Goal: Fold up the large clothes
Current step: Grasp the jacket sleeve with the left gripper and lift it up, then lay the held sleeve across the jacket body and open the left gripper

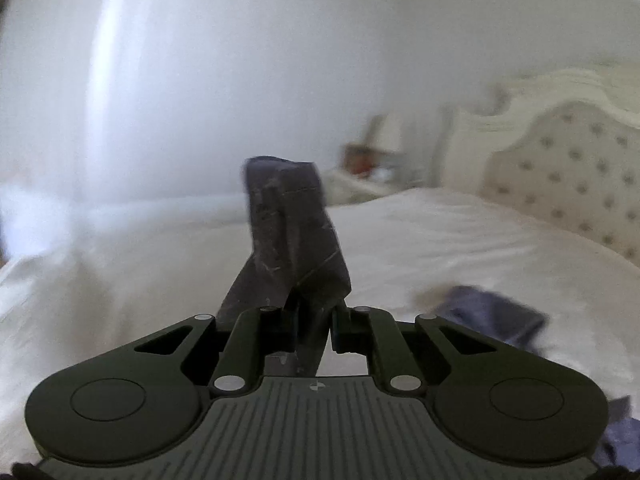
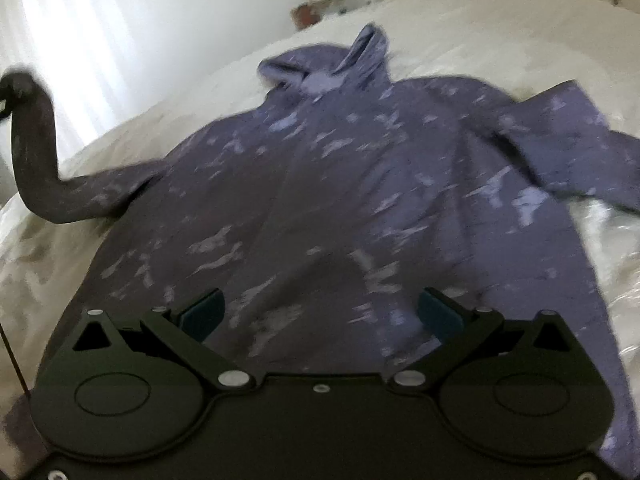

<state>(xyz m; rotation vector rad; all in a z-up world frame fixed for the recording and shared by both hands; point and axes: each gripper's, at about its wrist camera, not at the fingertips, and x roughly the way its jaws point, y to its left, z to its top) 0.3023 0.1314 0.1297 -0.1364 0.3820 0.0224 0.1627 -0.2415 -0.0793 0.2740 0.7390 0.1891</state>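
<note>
A purple hoodie (image 2: 328,184) with pale blotches lies spread flat on the white bed (image 2: 480,36), hood at the far end. Its left sleeve (image 2: 36,148) is lifted off the bed and curves up at the left edge of the right wrist view. My left gripper (image 1: 316,312) is shut on that sleeve's cuff (image 1: 292,232), which stands up between the fingers above the bed. My right gripper (image 2: 320,312) is open and empty, hovering over the hoodie's lower body. The right sleeve (image 2: 580,152) lies bent on the bed.
A tufted cream headboard (image 1: 568,176) stands at the far right. A nightstand with a lamp and small items (image 1: 372,160) sits beside it. White curtains (image 1: 160,80) hang behind the bed. More purple fabric (image 1: 496,316) lies at the lower right of the left wrist view.
</note>
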